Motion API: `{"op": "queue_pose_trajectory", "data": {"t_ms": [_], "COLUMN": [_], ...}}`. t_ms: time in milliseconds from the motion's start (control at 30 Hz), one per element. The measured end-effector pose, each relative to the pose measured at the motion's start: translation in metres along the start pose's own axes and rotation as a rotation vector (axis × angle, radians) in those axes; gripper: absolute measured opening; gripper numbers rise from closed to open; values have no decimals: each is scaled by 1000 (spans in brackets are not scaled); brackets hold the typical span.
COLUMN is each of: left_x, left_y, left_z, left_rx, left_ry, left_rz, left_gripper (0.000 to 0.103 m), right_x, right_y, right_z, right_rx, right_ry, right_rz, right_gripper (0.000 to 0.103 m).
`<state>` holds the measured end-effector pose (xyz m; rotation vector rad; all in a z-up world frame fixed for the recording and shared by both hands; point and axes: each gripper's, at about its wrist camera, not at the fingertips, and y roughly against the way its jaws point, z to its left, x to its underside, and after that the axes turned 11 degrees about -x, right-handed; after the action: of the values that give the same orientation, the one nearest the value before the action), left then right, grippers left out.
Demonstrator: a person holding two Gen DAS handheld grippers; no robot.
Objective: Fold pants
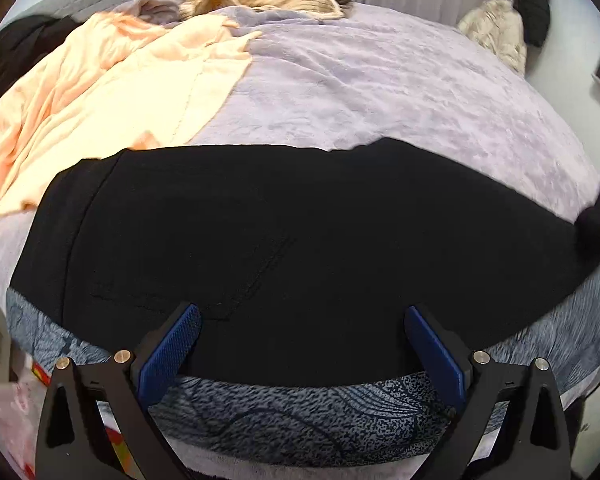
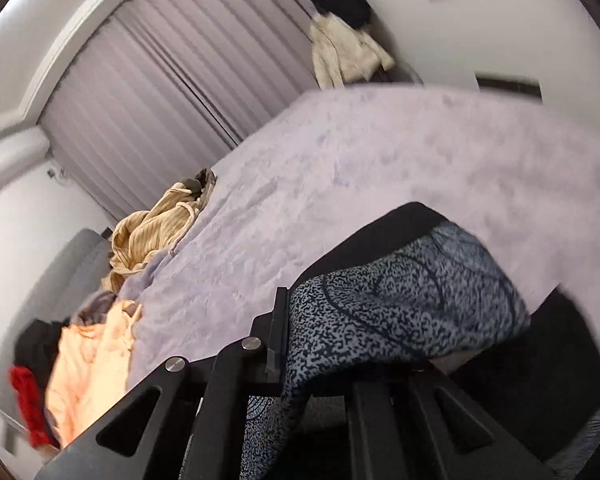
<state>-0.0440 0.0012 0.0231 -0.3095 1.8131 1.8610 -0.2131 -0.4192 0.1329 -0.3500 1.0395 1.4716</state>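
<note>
At the bottom of the left view, the left tongs [image 1: 302, 344] gape wide, empty, over flat black pants [image 1: 260, 248] on the lilac plush bed [image 1: 380, 88]. The right tongs [image 2: 300, 344] pinch speckled blue-grey patterned fabric [image 2: 400, 300]. Farther up-left lies a peach garment [image 1: 100, 92].

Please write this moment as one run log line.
left gripper: open, above black pants | right gripper: shut on patterned cloth | pants: flat on lilac blanket

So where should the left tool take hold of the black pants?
The near long edge of the black pants, just ahead of the open left tool. Come in low from the near side: they lie flat, so only an edge gives a lip to pinch.
</note>
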Motion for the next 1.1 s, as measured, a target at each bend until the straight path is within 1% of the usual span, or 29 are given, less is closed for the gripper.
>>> {"op": "queue_pose_trajectory", "data": {"t_ms": [67, 100, 167, 233, 333, 367, 433, 500, 533, 600, 633, 767, 833, 900, 933, 967, 1000, 1033, 1067, 1100], "left_x": [-3, -5, -9, -10, -6, -4, 2, 8, 10, 12, 12, 13, 17, 21, 23, 24, 25, 26, 27, 27], "left_y": [2, 3, 3, 6, 13, 13, 9, 4, 2, 3, 4, 6, 8, 12, 14, 16, 16, 16, 16, 17], "left_z": [9, 9, -2, -26, -68, -78, -88, -91, -91, -91, -91, -93, -99, -113, -119, -126, -132, -136, -139, -141], "left_rx": [39, 44, 32, 36, 7, 15, 32, 20, 17, 17, 19, 12, 6, 9, 6, 4, 8, 14, 18, 24], "left_ry": [58, 70, 49, -19, -148, -179, -210, -226, -237, -245, -247, -238, -245, -272, -285, -299, -307, -306, -301, -300], "left_rz": [21, 27, 34, 12, -37, -38, -11, -5, -7, -4, -1, 7, -2, -21, -32, -41, -44, -42, -40, -40], "left_gripper": [102, 102, 102, 102, 102, 102, 102, 102, 102, 102, 102, 102, 102, 102, 102, 102, 102, 102, 102, 102], "right_x": [-2, -2, -1, 4, 18, 24, 37, 49, 55, 62, 63, 60, 66, 74, 79, 83, 85, 86, 85, 83], "right_y": [39, 55, 82, 95, 91, 88, 83, 89, 80, 64, 67, 63, 56, 47, 41, 38, 35, 38, 40, 42], "right_z": [37, 50, 77, 94, 115, 118, 122, 120, 118, 103, 87, 38, 20, 2, -9, -20, -28, -37, -46, -54], "right_rx": [12, 14, 44, 99, 224, 264, 335, 392, 433, 498, 511, 509, 531, 544, 557, 586, 614, 625, 638, 643], "right_ry": [141, 191, 294, 391, 537, 572, 632, 698, 722, 724, 693, 517, 494, 468, 451, 442, 430, 411, 382, 354], "right_rz": [-65, -94, -138, -160, -149, -138, -130, -127, -106, -45, -12, 76, 117, 161, 188, 212, 227, 230, 235, 237], "right_gripper": [7, 7, 7, 7, 7, 7, 7, 7, 7, 7, 7, 7, 7, 8, 11, 19, 24, 43, 58, 64]}}
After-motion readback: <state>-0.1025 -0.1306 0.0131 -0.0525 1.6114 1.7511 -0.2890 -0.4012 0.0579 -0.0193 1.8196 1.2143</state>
